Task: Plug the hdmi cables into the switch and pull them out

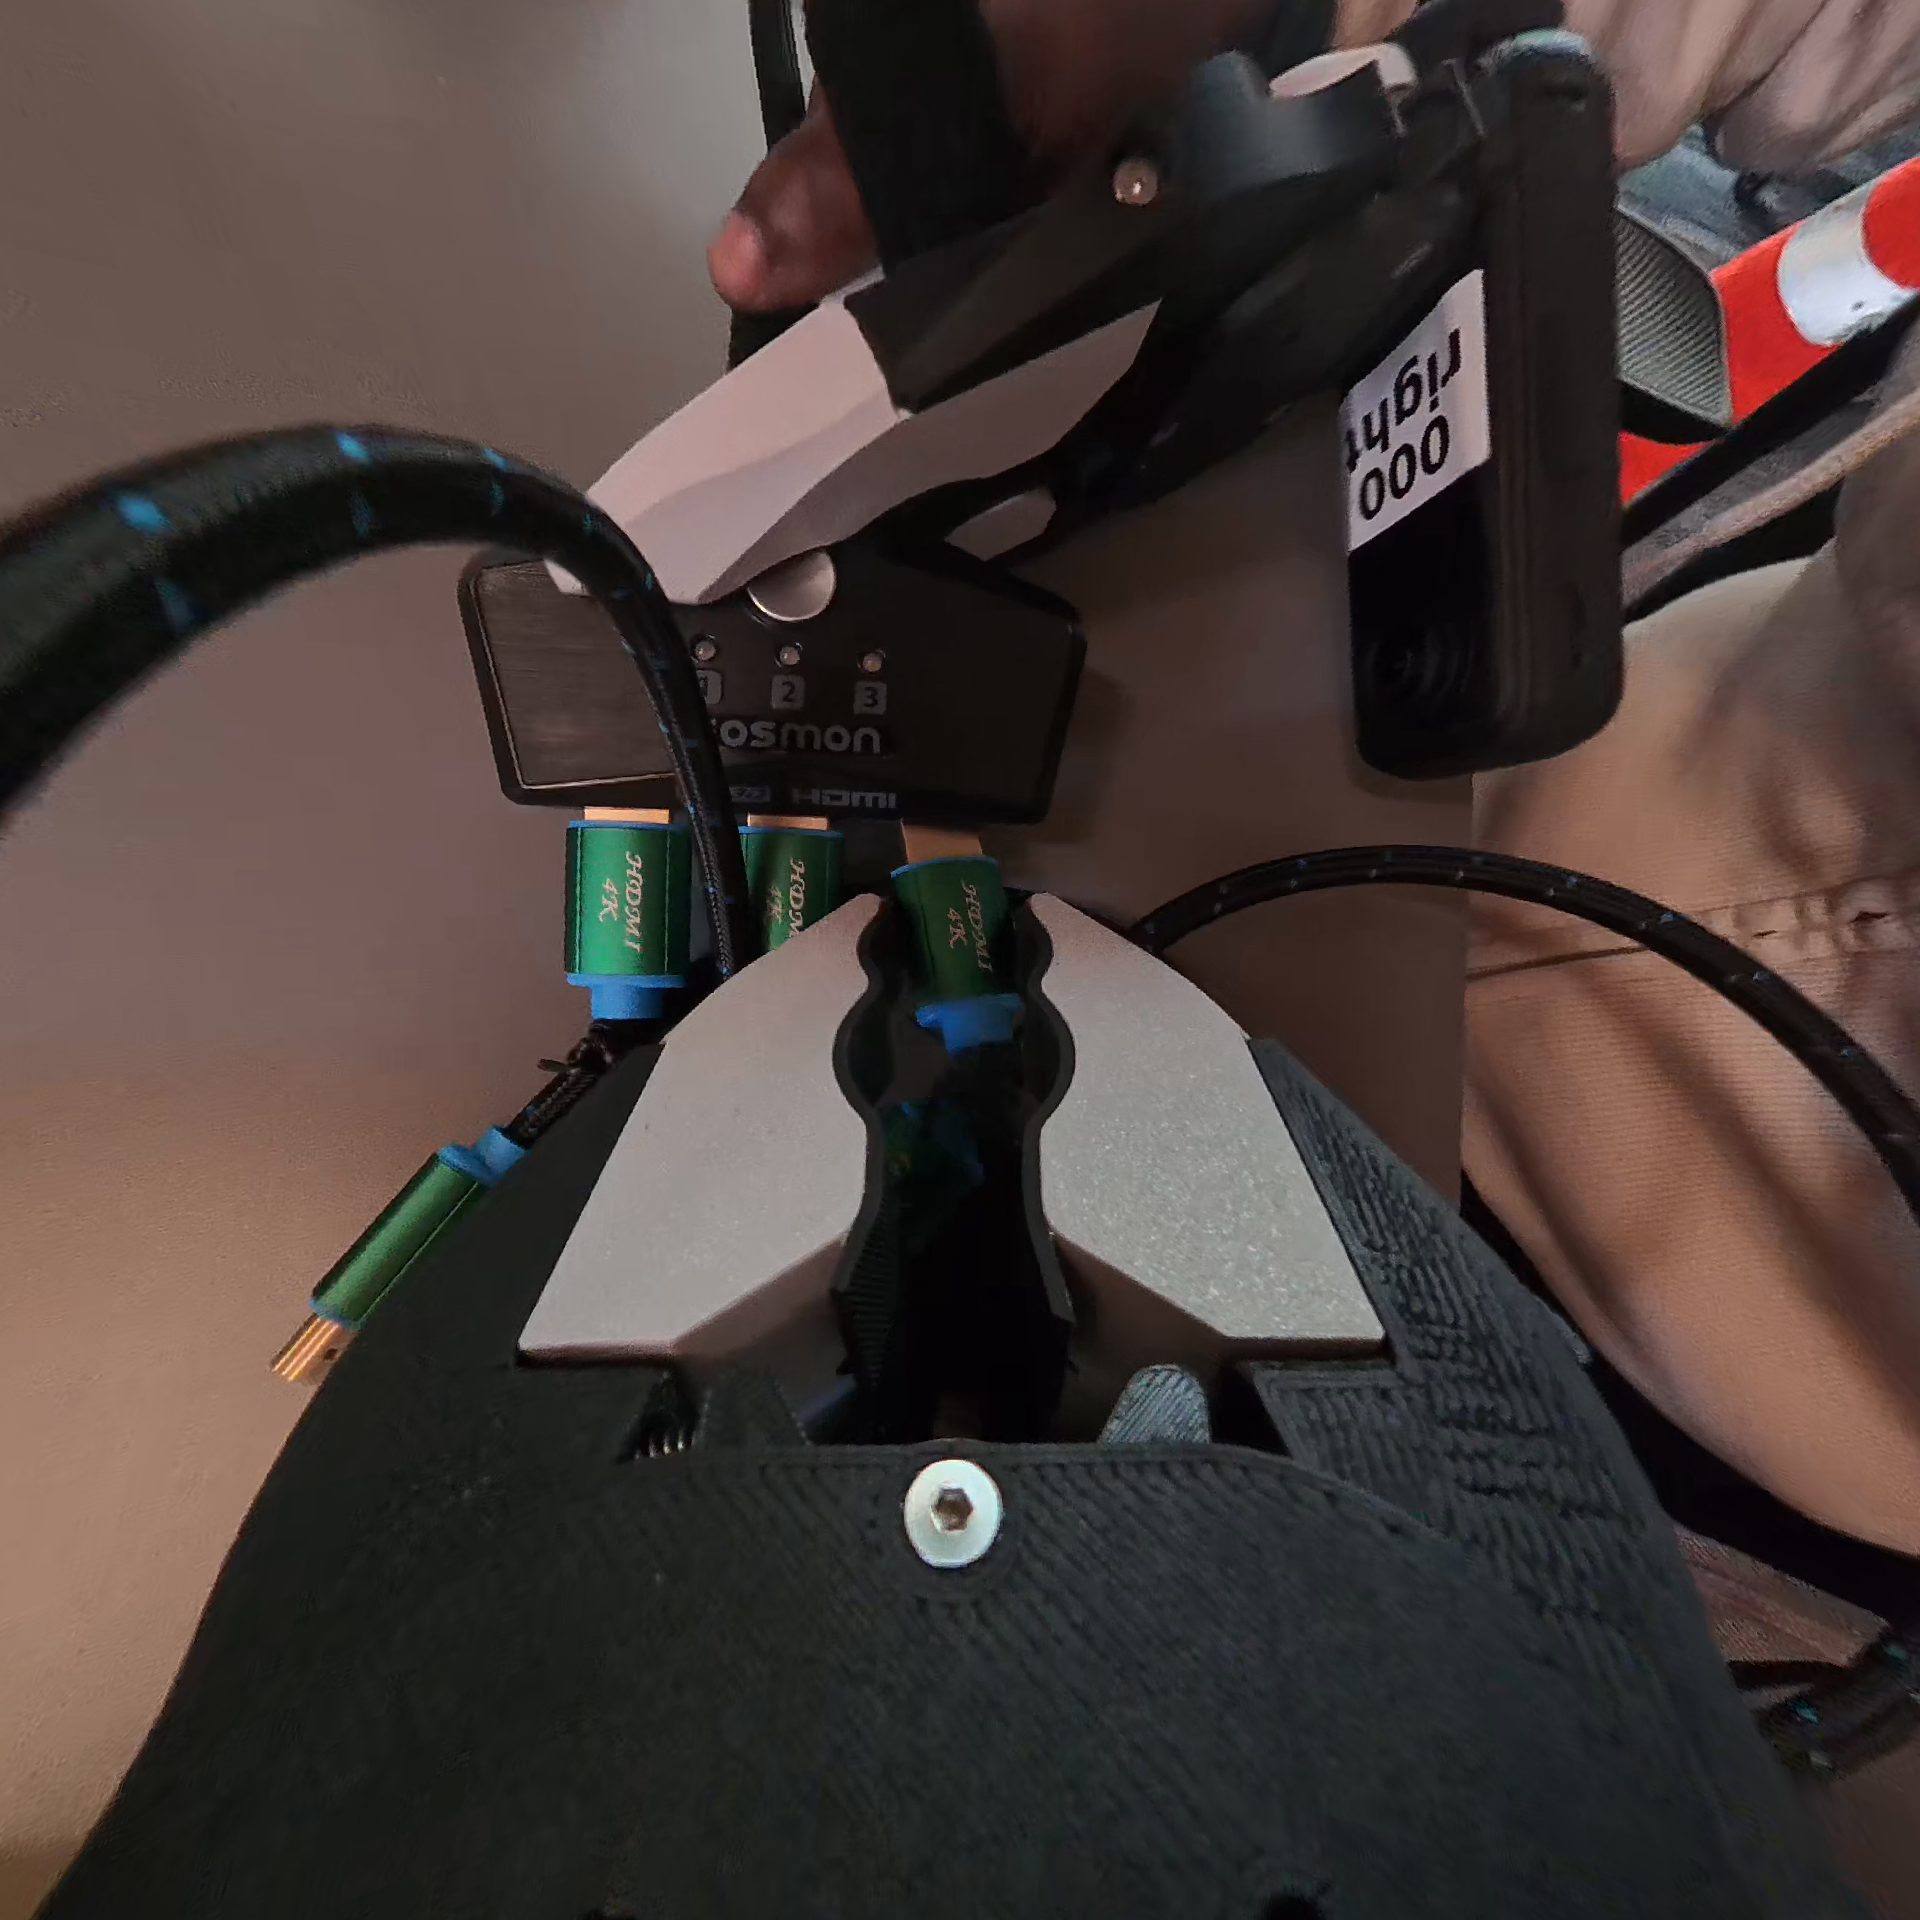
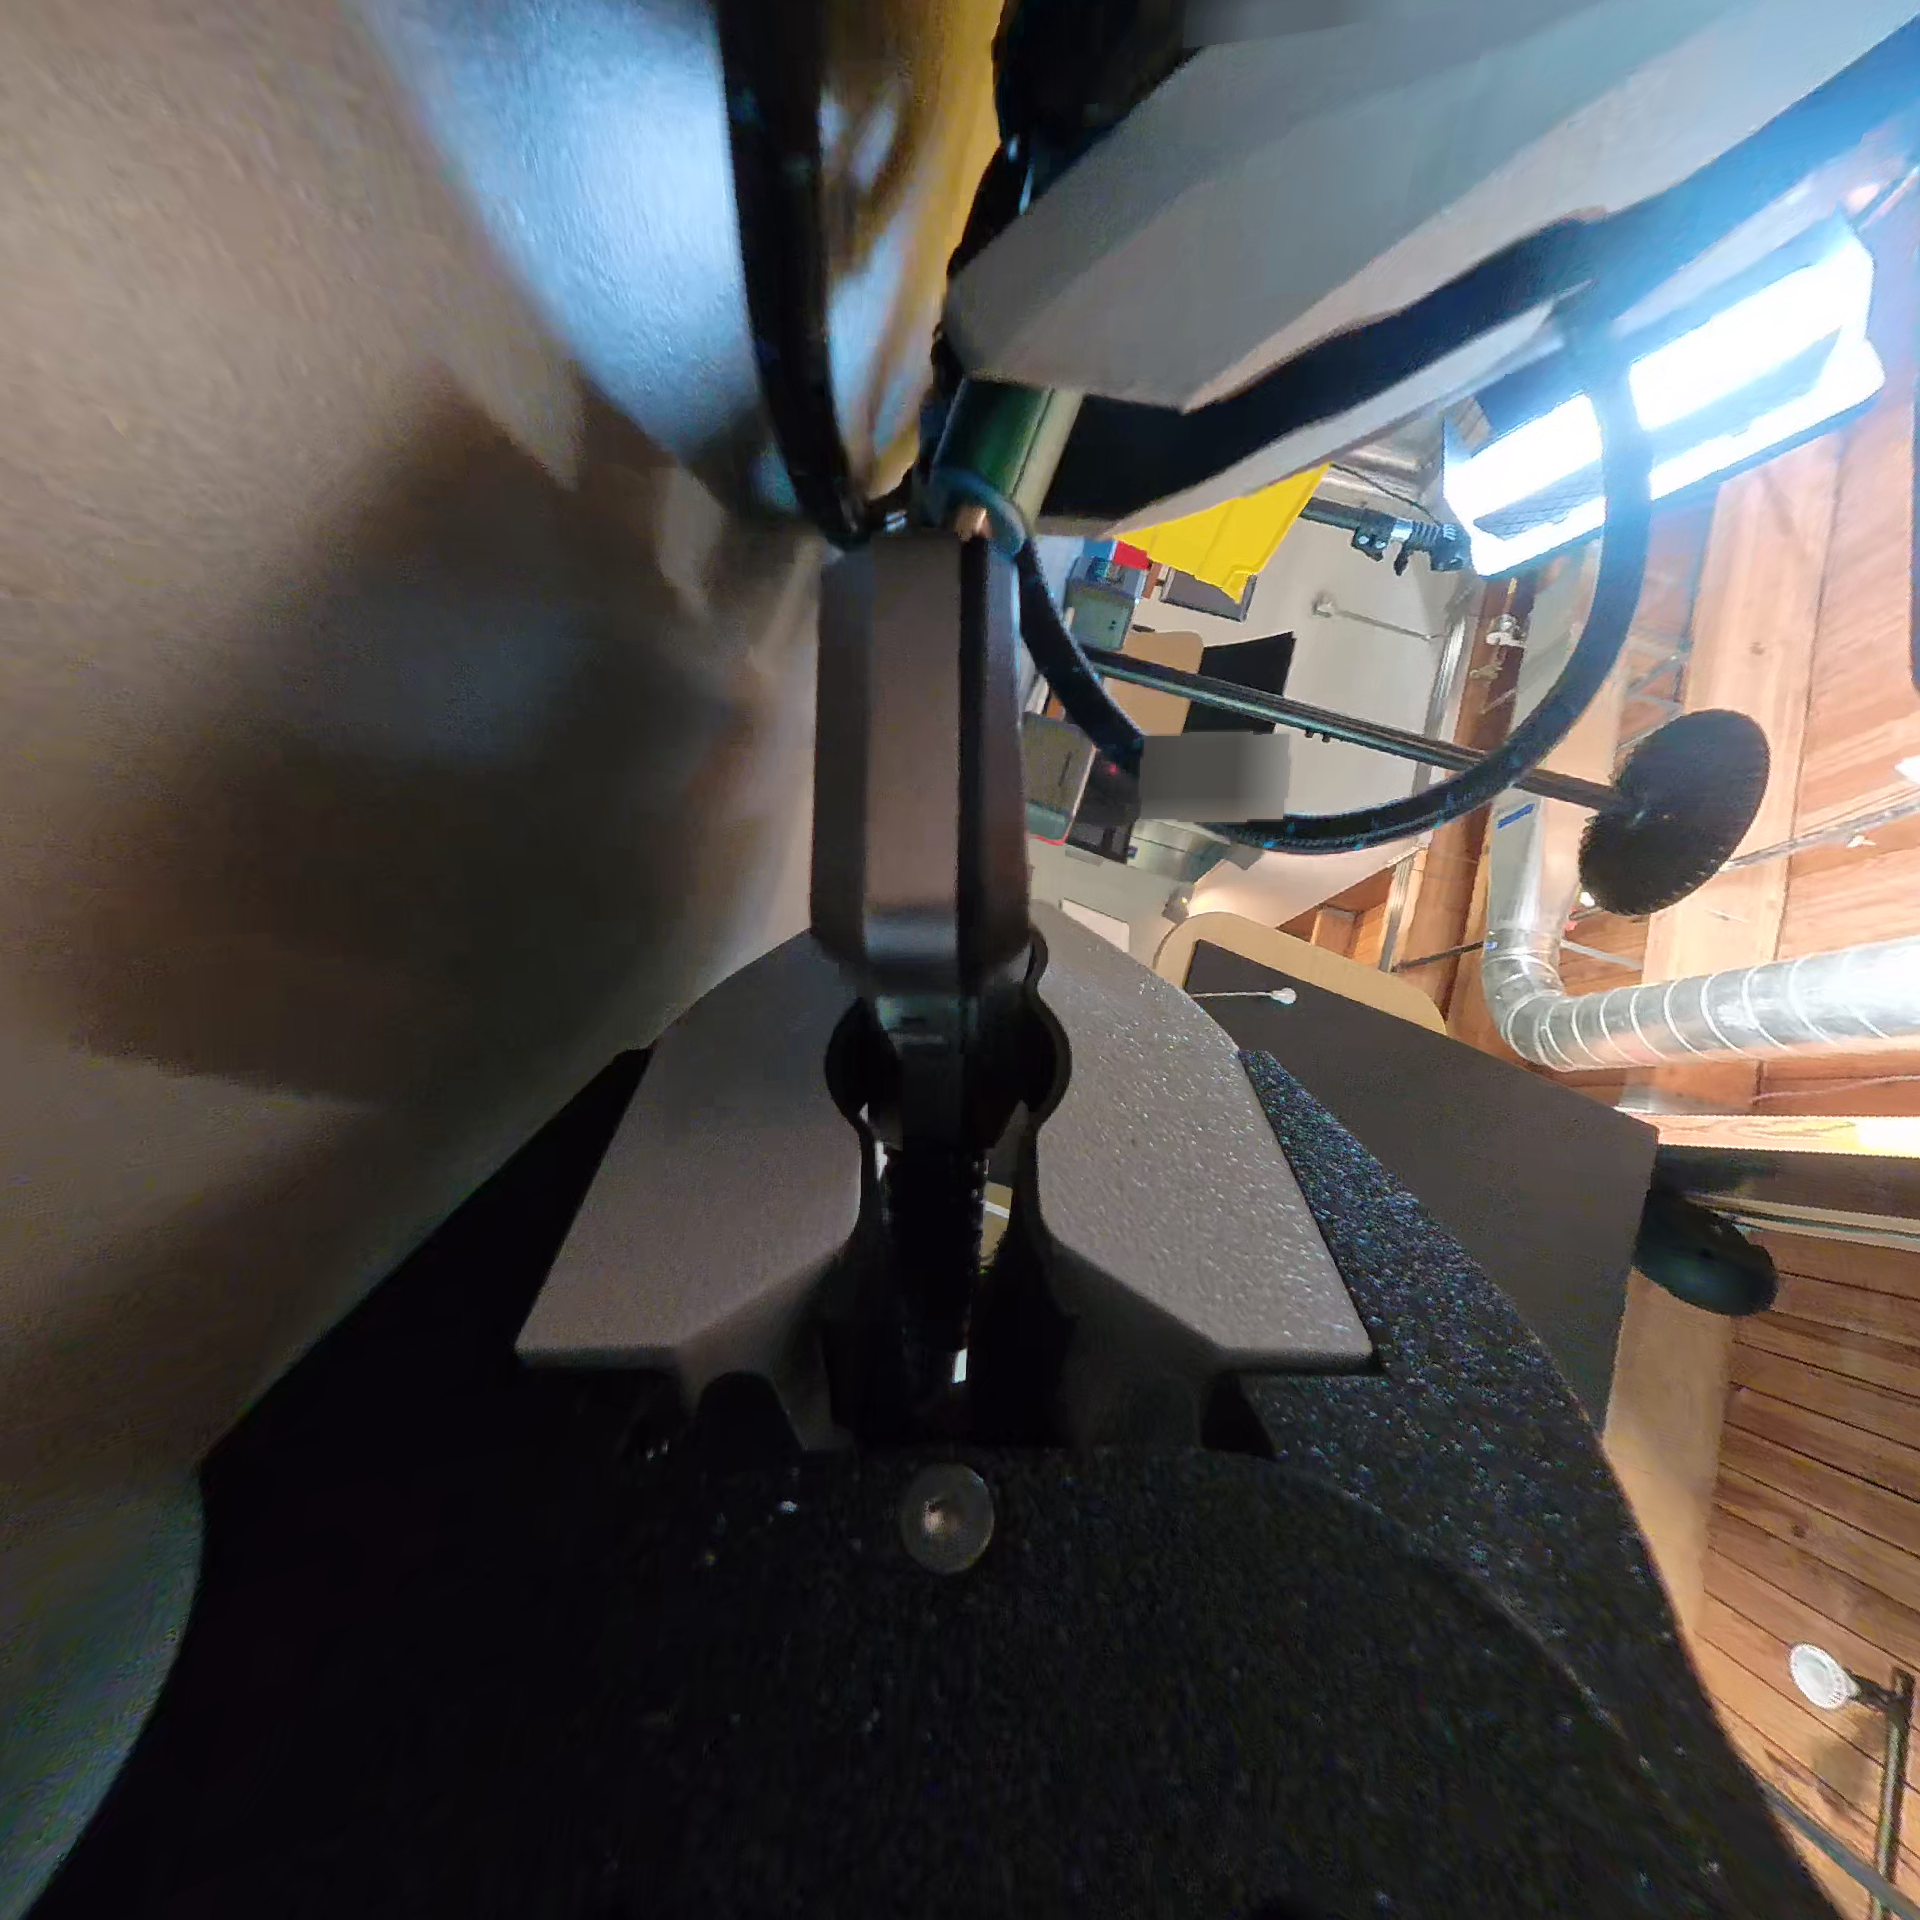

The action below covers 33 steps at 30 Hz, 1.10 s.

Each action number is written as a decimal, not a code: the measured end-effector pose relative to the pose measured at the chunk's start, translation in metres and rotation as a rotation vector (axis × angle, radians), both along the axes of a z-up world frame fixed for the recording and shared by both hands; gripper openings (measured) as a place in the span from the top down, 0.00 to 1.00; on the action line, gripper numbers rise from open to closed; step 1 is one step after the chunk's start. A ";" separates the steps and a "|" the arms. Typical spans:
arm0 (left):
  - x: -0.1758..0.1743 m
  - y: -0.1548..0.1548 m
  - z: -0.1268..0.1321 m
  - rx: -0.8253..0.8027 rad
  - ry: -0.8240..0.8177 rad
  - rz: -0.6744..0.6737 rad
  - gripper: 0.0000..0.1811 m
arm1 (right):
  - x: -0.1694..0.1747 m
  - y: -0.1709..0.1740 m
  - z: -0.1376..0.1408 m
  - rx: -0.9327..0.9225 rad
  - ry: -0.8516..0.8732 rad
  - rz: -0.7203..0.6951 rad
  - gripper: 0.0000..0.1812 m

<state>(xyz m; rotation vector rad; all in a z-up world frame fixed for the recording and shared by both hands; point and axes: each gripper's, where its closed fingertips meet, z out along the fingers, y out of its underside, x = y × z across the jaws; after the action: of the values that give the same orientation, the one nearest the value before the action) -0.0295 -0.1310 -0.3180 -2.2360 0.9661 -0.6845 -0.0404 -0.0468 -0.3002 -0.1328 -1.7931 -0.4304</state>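
In the left wrist view the black HDMI switch (image 1: 769, 717) is held up in the air. My right gripper (image 1: 774, 582) comes down from above and is shut on its far end. Three green HDMI plugs sit at its near edge. The left plug (image 1: 627, 904) and middle plug (image 1: 784, 888) are pushed in. My left gripper (image 1: 951, 925) is shut on the right plug (image 1: 951, 940), which is tilted with its gold tip showing at the port. In the right wrist view my right gripper (image 2: 940, 966) clamps the switch (image 2: 904, 748) edge-on, with a green plug (image 2: 1003, 426) beyond it.
A fourth green plug (image 1: 390, 1262) hangs loose at the lower left. Braided black-and-blue cables (image 1: 312, 499) arc across the left and right (image 1: 1507, 883). A person's hand (image 1: 790, 208) holds the right gripper. Beige fabric (image 1: 1662, 1039) fills the right. The left gripper's grey finger (image 2: 1299, 260) shows in the right wrist view.
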 end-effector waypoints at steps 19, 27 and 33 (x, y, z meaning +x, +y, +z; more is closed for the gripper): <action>-0.015 -0.008 0.019 0.214 0.254 0.094 0.81 | -0.003 0.010 -0.007 -0.080 -0.019 -0.039 0.87; -0.015 -0.012 0.015 0.375 0.360 0.065 0.88 | -0.005 0.009 -0.009 -0.089 -0.021 -0.043 0.88; -0.022 -0.021 0.003 0.319 0.433 0.039 0.83 | -0.005 0.008 -0.010 -0.094 -0.020 -0.042 0.88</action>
<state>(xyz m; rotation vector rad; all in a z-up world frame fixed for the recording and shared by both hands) -0.0520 -0.1519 -0.3151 -2.1425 1.1389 -0.0129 -0.0455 -0.0389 -0.3097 -0.2333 -1.8336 -0.3782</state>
